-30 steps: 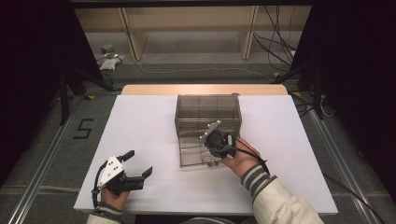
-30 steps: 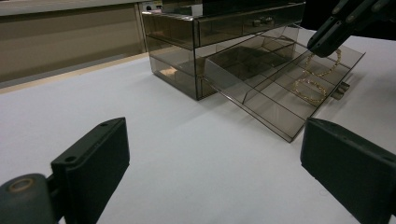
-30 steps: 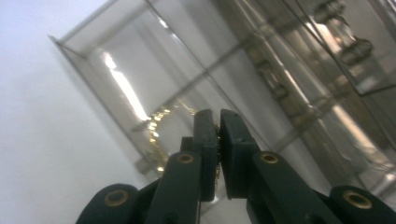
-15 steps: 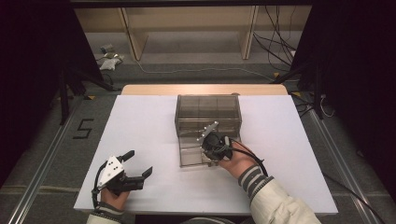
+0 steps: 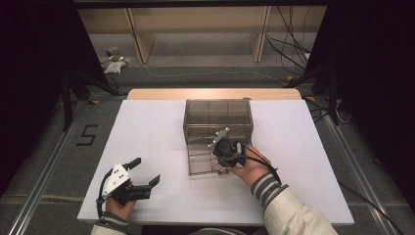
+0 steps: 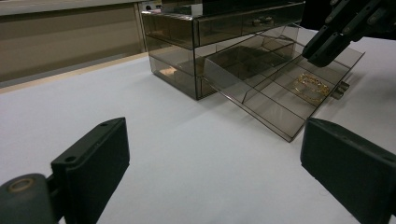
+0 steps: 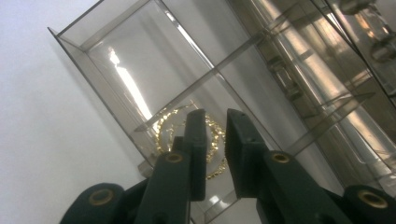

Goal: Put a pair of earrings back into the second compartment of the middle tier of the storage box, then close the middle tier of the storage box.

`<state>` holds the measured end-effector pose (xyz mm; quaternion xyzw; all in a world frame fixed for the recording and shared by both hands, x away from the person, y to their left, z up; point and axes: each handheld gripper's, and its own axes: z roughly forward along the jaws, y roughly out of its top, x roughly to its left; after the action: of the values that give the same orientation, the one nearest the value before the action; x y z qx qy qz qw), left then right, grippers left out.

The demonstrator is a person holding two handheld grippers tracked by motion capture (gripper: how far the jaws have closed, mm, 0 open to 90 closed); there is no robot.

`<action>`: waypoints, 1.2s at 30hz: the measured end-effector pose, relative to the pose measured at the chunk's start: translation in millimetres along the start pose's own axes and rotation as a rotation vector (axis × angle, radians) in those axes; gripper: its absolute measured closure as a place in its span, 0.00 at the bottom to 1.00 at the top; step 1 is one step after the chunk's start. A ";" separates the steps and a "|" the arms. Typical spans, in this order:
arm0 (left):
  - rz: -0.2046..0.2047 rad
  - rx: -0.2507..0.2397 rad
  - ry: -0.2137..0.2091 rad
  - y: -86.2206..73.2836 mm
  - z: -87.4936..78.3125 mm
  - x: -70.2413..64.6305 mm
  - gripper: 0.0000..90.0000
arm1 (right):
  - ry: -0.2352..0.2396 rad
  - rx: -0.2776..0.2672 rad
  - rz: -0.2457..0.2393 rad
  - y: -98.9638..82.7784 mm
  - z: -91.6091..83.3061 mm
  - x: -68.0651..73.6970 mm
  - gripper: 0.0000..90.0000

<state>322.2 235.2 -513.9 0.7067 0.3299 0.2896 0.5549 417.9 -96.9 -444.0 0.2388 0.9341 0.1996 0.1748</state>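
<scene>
Above gold bracelet [image 7: 212,135], right tool [image 7: 215,122] nearly closed

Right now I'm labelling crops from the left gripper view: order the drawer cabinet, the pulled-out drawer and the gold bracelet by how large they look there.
1. Drawer cabinet and pulled-out drawer: about alike, so unranked.
2. Gold bracelet: clearly smallest.

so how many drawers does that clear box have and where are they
2 that I can make out. The lower drawer is pulled out toward the person, a gold bracelet in its front compartment under the right claw. The upper drawer is shut. Others may be hidden.
</scene>
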 end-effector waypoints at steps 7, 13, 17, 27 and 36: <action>0.009 0.038 -0.003 2.8 2.3 -0.5 0.08 | -0.001 -0.020 0.016 -7.6 -9.8 -4.9 0.97; 0.010 0.120 -0.040 9.7 10.6 -3.6 0.06 | -0.019 -0.046 0.041 -21.2 -24.2 -10.6 1.00; -0.020 0.125 -0.091 15.0 11.6 -4.6 0.17 | -0.028 -0.079 0.063 -34.0 -32.9 -14.8 1.00; -0.002 0.189 -0.150 28.3 21.8 -15.6 0.25 | -0.025 -0.112 0.125 -71.4 -50.2 -22.8 0.77; 0.004 0.298 -0.217 35.7 38.3 -23.8 0.40 | -0.038 -0.115 0.180 -100.9 -54.5 -28.1 0.70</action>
<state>342.4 187.8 -488.3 0.8089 0.3058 0.1607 0.4757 380.1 -208.6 -436.7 0.3150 0.8924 0.2632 0.1875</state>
